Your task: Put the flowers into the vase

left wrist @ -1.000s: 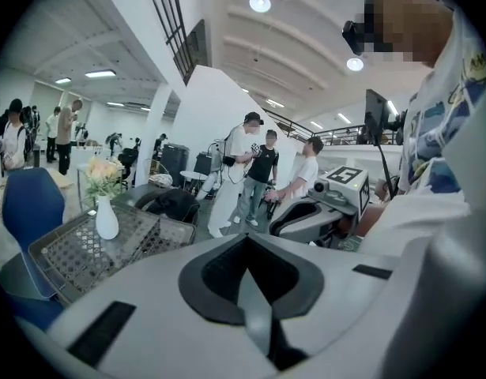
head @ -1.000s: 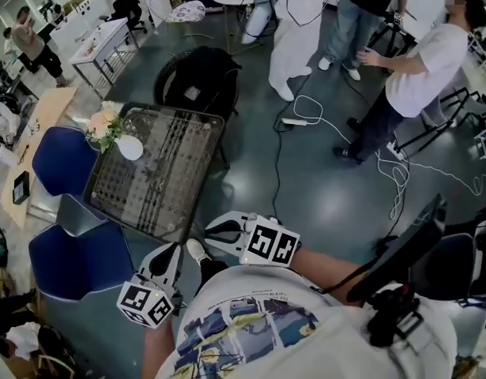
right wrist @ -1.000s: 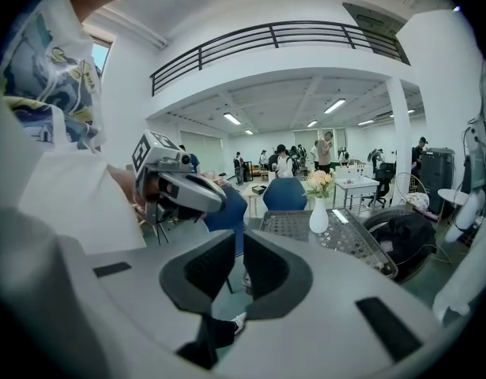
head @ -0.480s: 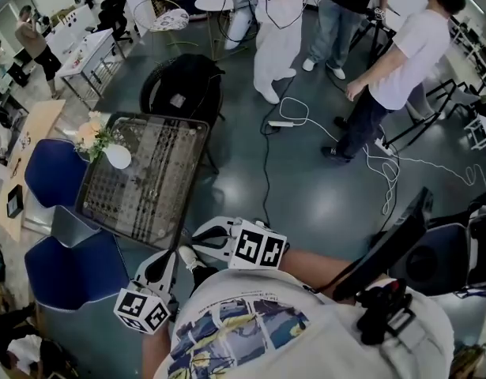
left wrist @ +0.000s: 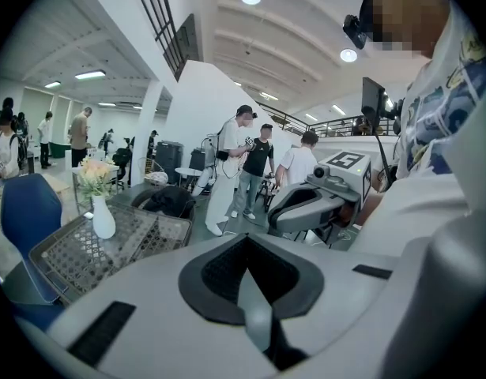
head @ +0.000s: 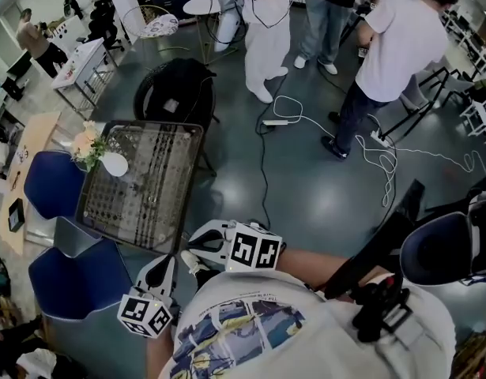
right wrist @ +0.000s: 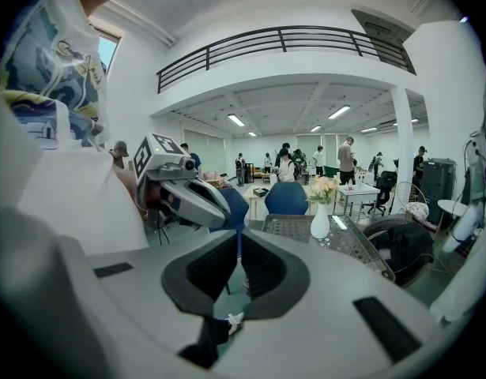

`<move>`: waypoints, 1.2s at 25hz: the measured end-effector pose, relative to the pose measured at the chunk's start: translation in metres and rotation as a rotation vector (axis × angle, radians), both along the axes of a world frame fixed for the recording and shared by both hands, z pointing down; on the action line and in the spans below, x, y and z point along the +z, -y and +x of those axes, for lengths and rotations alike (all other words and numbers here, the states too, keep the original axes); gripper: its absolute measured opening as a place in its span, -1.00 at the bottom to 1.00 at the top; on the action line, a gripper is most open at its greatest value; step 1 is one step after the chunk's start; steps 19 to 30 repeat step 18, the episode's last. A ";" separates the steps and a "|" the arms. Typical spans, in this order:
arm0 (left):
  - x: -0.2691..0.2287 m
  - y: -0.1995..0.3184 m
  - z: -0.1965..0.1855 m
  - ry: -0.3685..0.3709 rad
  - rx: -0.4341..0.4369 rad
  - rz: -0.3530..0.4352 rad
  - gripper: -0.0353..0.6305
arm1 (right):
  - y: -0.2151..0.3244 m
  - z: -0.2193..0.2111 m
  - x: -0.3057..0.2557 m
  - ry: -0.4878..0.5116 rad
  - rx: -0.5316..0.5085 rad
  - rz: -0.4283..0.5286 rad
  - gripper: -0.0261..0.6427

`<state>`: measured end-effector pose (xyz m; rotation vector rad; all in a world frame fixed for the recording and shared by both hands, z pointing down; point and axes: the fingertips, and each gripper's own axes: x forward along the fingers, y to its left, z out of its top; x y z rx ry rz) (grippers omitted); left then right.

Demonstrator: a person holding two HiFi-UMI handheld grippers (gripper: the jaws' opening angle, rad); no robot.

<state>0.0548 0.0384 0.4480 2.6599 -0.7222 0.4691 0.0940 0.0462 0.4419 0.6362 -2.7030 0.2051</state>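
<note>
On my far left stand two blue chairs (head: 51,181), pushed up against the dark mesh table (head: 152,192). The flowers (head: 86,142), pale with green leaves, already sit in the white vase (head: 114,164), which stands upright at the table's left edge near its far corner, well apart from both my tools. My left gripper (head: 164,259) hangs low in front of me, just short of the table's near edge, with its jaws together and nothing between them. Just beside it, my right gripper (head: 190,243) points toward the same near corner, its jaws likewise closed on nothing. Beyond the table lies a black bag (head: 175,93), and a white cable (head: 294,109) snakes across the grey floor. To the right, several people (head: 389,50) stand in a group.
</note>
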 end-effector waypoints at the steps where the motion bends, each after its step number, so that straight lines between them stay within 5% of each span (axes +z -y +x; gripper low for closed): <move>1: 0.000 0.001 0.000 0.001 0.000 0.002 -0.87 | 0.000 0.000 0.000 0.000 0.000 -0.001 -0.85; 30: 0.007 0.002 -0.017 0.001 -0.016 -0.014 -0.87 | 0.005 -0.015 0.003 -0.041 -0.022 0.000 -0.85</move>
